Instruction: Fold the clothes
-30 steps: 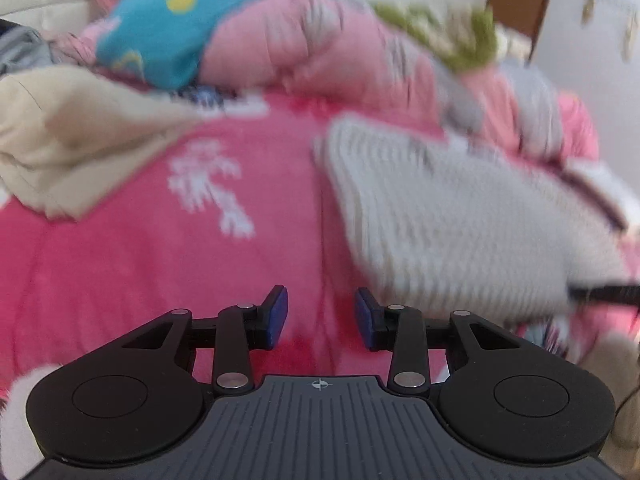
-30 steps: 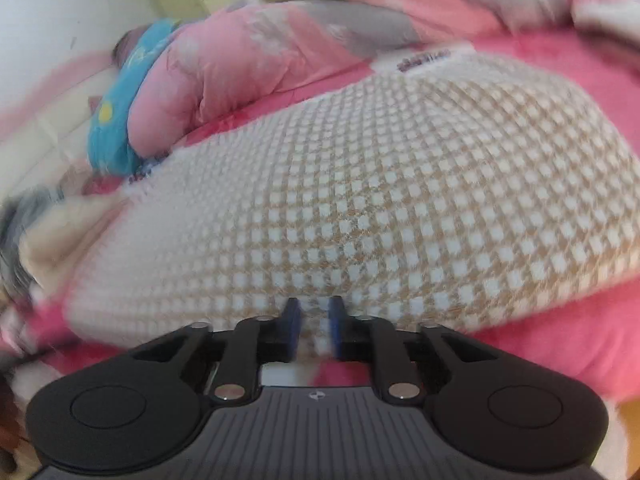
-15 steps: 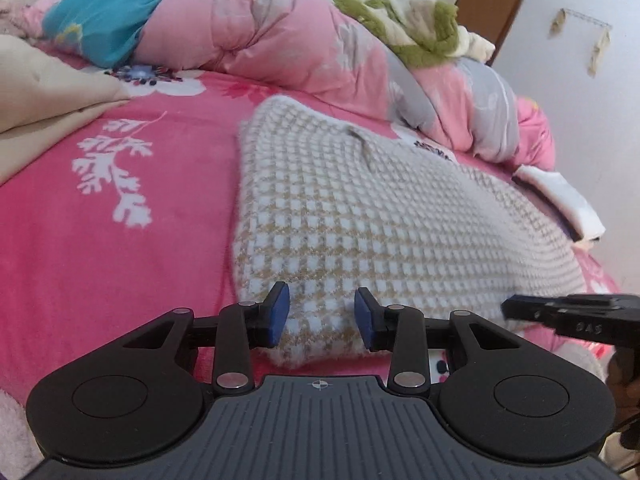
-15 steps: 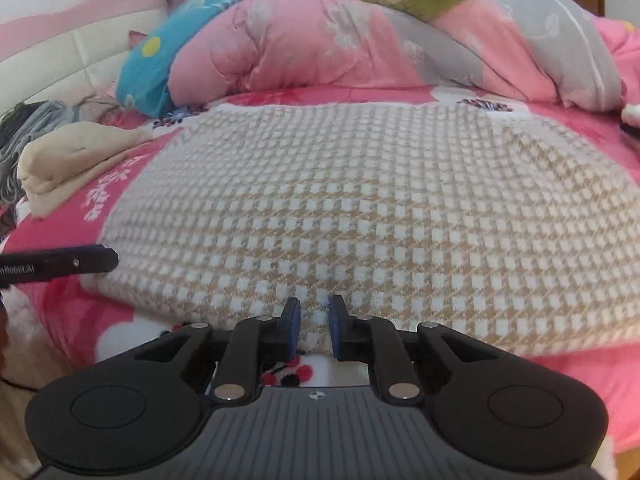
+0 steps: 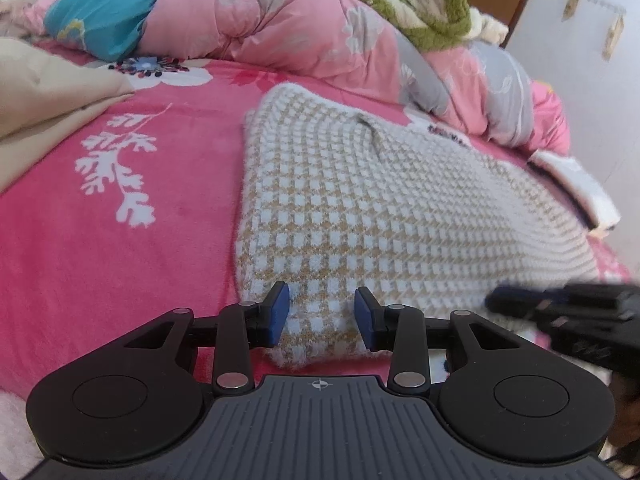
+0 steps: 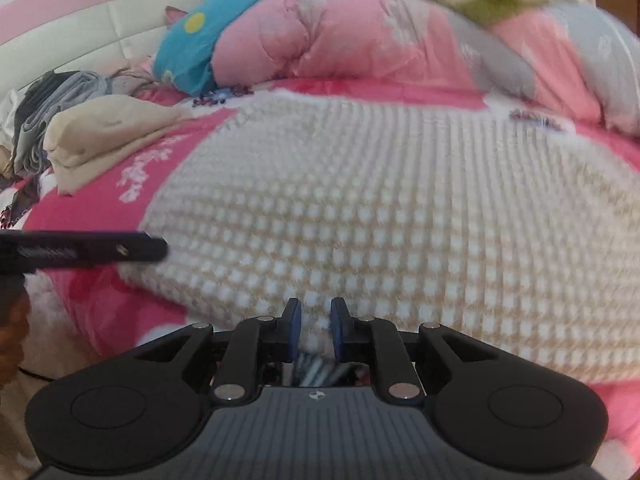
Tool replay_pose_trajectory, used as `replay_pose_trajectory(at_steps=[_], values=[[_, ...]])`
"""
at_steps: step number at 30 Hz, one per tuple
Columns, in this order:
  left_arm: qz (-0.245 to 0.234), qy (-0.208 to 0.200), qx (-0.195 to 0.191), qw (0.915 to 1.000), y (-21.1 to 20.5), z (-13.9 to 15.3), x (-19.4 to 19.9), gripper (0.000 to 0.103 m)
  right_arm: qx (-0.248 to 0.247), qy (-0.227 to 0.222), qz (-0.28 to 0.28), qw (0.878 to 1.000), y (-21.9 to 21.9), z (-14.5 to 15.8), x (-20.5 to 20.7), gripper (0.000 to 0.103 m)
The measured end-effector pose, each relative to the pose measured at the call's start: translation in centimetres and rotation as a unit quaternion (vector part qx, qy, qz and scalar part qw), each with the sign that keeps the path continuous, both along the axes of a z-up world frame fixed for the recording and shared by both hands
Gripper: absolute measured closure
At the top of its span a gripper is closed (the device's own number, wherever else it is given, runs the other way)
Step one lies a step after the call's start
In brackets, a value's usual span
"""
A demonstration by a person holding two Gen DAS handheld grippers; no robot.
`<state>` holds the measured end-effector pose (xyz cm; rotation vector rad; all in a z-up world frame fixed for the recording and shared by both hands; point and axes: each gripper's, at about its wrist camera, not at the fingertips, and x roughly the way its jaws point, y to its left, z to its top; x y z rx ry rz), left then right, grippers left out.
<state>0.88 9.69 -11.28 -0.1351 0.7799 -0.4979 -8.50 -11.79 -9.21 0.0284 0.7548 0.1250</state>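
Straddling the near corner of the houndstooth sweater (image 5: 400, 216), the left gripper (image 5: 321, 312) has its jaws released, pads clear of the knit, which lies flat on the pink bed (image 5: 120, 240) across the frame's centre and right. From the right wrist view, the right gripper (image 6: 315, 330) stands slightly parted at the hem, gripping nothing. Spreading looks finished; next, pinch both near corners to fold.

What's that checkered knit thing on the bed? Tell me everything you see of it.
The checkered knit garment looks like fuzzy wool in a white-and-tan houndstooth pattern. It lies spread flat on the pink floral bedspread, with one small crease near its far end. Its near corner sits between the open fingers of the left gripper; its near edge is by the right gripper.
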Motion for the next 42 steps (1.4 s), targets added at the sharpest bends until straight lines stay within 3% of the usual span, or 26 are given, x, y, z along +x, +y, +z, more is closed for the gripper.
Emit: replay_pose_trajectory(at_steps=[4,6,8,11,14,18,20,31,36,39,42], values=[[0.002,0.000,0.028,0.9996,-0.8,0.4,-0.2,0.066,0.018,-0.055,0.039,0.998,1.2,1.2,-0.9,0.086],[0.002,0.005,0.035,0.9994,-1.0,0.5,-0.1,0.066,0.017,-0.023,0.048,0.998,1.5,-0.4,-0.3,0.086],[0.003,0.004,0.044,0.9990,-1.3,0.7,-0.2,0.066,-0.001,-0.022,0.049,0.999,1.8,-2.3,0.1,0.085],[0.004,0.005,0.056,0.9984,-1.6,0.9,-0.2,0.065,-0.004,-0.014,0.043,0.999,2.1,-0.7,0.1,0.085],[0.005,0.003,0.065,0.9979,-1.8,1.0,-0.3,0.065,0.003,-0.052,0.059,0.997,2.6,0.6,-0.2,0.085],[-0.001,0.002,0.078,0.9970,-2.4,1.0,-0.5,0.061,-0.015,-0.014,0.078,0.997,3.5,-2.2,0.5,0.084],[-0.006,-0.004,0.089,0.9960,-2.7,1.1,-0.7,0.059,-0.028,-0.034,0.087,0.995,3.7,-2.9,0.0,0.084],[-0.007,-0.012,0.118,0.9929,-3.7,1.2,-1.1,0.054,0.006,-0.033,0.074,0.997,3.2,-2.1,0.1,0.084],[-0.007,-0.012,0.124,0.9922,-4.0,1.1,-1.1,0.054,-0.001,-0.069,0.066,0.995,3.1,-1.0,-0.7,0.084],[-0.007,-0.012,0.126,0.9919,-4.1,1.2,-1.2,0.053,-0.003,-0.044,0.066,0.997,3.2,-2.4,0.1,0.084],[-0.004,-0.018,0.128,0.9916,-4.0,1.9,-1.6,0.053,-0.003,-0.053,0.073,0.996,3.1,-3.2,0.3,0.084]])
